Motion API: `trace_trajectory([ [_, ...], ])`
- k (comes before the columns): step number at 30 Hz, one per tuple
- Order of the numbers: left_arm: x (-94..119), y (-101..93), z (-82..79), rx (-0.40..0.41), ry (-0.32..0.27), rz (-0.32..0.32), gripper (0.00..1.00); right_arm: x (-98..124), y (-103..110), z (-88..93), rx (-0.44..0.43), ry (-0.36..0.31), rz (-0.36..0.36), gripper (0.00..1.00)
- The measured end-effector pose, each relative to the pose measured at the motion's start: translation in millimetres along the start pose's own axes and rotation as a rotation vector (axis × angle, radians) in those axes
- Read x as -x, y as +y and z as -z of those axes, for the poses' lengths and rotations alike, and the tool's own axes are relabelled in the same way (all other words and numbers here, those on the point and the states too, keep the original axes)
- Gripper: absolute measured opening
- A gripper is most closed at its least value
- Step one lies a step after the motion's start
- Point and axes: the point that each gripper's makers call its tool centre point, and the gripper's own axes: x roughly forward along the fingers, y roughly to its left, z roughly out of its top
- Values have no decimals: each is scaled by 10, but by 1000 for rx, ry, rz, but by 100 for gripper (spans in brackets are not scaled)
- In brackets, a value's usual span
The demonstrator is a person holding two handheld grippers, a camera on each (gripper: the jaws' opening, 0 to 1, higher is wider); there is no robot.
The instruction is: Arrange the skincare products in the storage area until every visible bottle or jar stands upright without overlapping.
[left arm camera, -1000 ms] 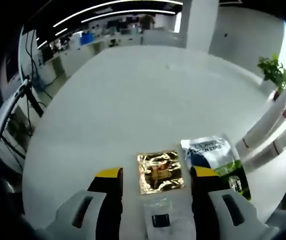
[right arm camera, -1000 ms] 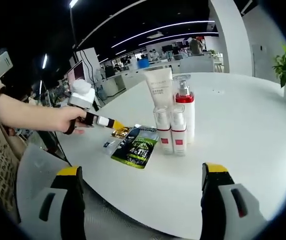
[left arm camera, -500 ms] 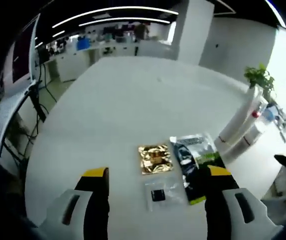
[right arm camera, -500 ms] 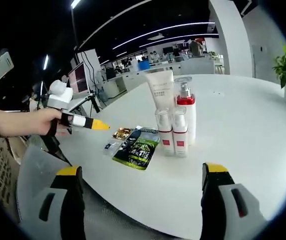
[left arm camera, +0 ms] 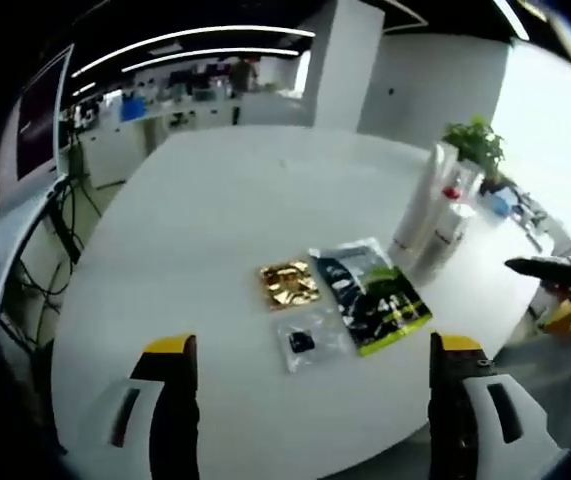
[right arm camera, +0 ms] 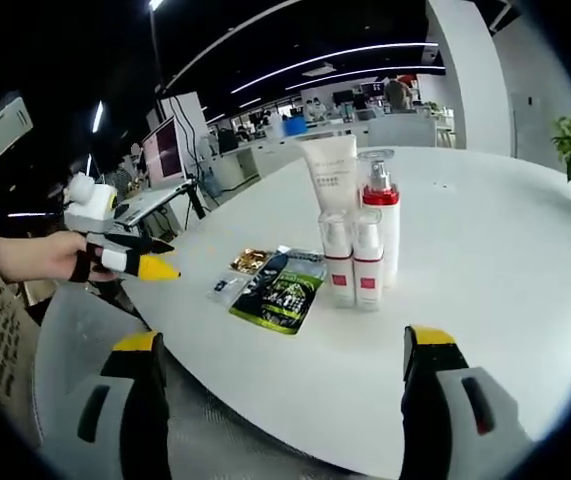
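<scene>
On the round white table (right arm camera: pixel 485 260) stand a white tube (right arm camera: pixel 330 178), a red-capped pump bottle (right arm camera: pixel 380 215) and two small white bottles (right arm camera: pixel 353 262) with red bands, all upright and close together. Beside them lie a green-black sachet (right arm camera: pixel 279 292), a gold sachet (right arm camera: pixel 251 261) and a clear sachet (right arm camera: pixel 227 287). In the left gripper view the same items are the green-black sachet (left arm camera: pixel 370 295), gold sachet (left arm camera: pixel 286 284), clear sachet (left arm camera: pixel 305 340) and the bottles (left arm camera: pixel 437 215). My left gripper (left arm camera: pixel 315 385) is open, off the near table edge. My right gripper (right arm camera: pixel 277 375) is open, short of the bottles.
A person's hand holds the left gripper (right arm camera: pixel 130 262) at the left of the right gripper view. The right gripper (left arm camera: pixel 555 280) shows at the right edge of the left gripper view. A potted plant (left arm camera: pixel 473 145) stands beyond the table. Desks and monitors fill the background.
The left gripper has pulled back from the sachets and away from the table, so they look smaller and farther. The right gripper has stayed in place.
</scene>
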Motion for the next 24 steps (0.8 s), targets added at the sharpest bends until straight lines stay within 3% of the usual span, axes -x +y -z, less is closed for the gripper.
trace_trajectory([
  [10, 145, -43, -1, -76, -65, 71, 97, -3, -12, 13, -3, 6, 3, 100],
  [15, 205, -34, 40, -77, -81, 105, 97, -6, -11, 11, -3, 7, 2, 99],
  [19, 212, -72, -39, -68, -114, 124, 97, -9, -8, 15, 1, 10, 3, 99],
  [24, 201, -76, -2, -81, -98, 124, 97, -8, -15, 10, -6, 7, 5, 99],
])
